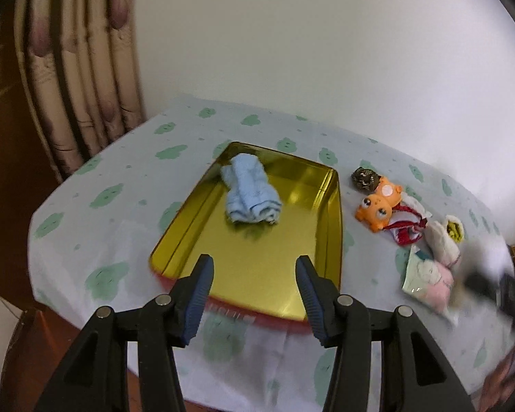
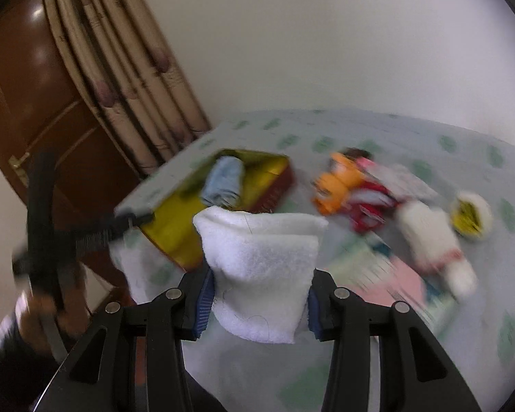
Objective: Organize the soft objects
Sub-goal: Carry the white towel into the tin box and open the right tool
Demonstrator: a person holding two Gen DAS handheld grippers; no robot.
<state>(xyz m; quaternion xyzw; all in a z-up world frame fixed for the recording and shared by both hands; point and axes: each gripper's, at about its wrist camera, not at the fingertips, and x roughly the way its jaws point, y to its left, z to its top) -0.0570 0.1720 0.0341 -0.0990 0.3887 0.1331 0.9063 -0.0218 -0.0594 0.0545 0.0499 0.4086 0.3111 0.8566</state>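
With only the blue towel in the gold tray, we're early. Our right gripper pinches a white cloth; our left gripper is spread, empty. The orange toy and the rest wait.

Plain off-white wall fills background, evenly lit, brighter toward right edge. Striped beige curtain with purple flower motifs hangs in folds at left, reaching down behind surface corner. Dark reddish-brown wooden door left of curtain, glossy with light glare on upper panel, brass handle on its edge. Surface covered with pale cloth printed with green blotches, cloth draping over near edge. Strip of brown floor below at left. Right wrist view blurred.
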